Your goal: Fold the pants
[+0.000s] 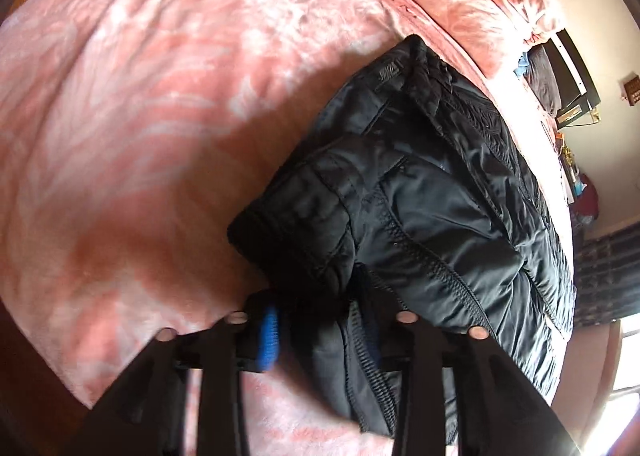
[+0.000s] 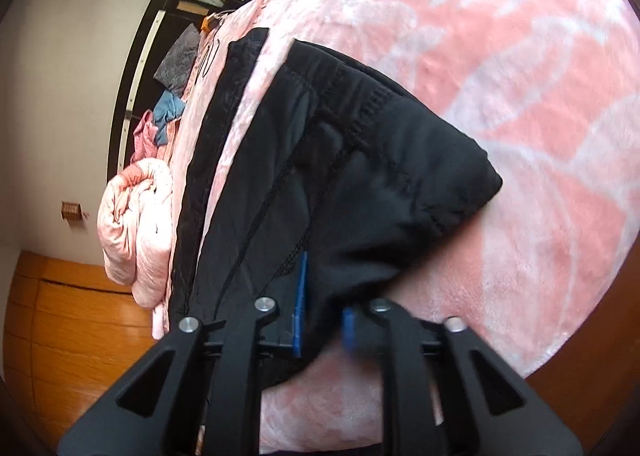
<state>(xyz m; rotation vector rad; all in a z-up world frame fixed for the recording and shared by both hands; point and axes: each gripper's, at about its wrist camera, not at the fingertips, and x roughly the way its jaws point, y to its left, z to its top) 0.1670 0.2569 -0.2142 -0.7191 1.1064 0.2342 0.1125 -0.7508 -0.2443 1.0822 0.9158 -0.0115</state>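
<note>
My left gripper (image 1: 320,320) and right gripper (image 2: 324,316) each clench an edge of the black pants (image 1: 420,195), which lie folded on the pink bed (image 1: 140,95), their long axis stretching away from both.

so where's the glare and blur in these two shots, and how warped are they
Left wrist view: sun glare burns out the lower right corner, a soft shadow crosses the pink plush blanket, and the left gripper is blurred. Right wrist view: even light; the black padded pants smear near the right gripper. Both bulge heavily, with dark round edges.
</note>
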